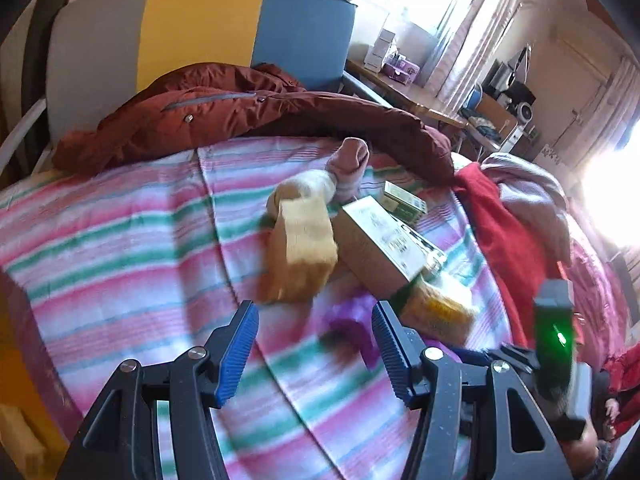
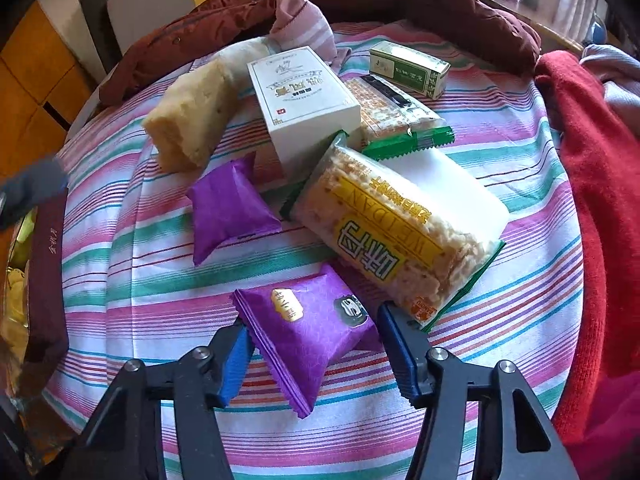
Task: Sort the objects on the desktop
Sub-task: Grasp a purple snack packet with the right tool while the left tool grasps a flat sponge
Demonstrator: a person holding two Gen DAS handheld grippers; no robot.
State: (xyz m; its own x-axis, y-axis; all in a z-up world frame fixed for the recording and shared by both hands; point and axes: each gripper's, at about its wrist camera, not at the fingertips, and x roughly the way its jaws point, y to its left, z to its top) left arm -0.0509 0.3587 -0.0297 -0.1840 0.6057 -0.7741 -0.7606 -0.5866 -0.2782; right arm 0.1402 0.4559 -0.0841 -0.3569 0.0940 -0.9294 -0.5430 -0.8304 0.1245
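On the striped cloth lie a yellow sponge block (image 2: 192,116), a white box (image 2: 304,100), a green box (image 2: 408,66), a big rice cracker pack (image 2: 396,228), a second cracker pack (image 2: 396,114) and two purple packets. My right gripper (image 2: 314,340) is open with its fingers on either side of the near purple packet (image 2: 308,328); contact cannot be told. The other purple packet (image 2: 228,208) lies beyond it. My left gripper (image 1: 314,328) is open and empty above the cloth, short of the sponge block (image 1: 300,252), white box (image 1: 380,244) and a blurred purple packet (image 1: 352,320).
A maroon jacket (image 1: 240,112) lies behind the objects with rolled socks (image 1: 344,168) in front of it. Red and pink clothes (image 2: 592,200) pile up on the right. A dark red box with gold lining (image 2: 44,280) stands at the left in the right wrist view. A cluttered desk (image 1: 420,96) stands at the back right.
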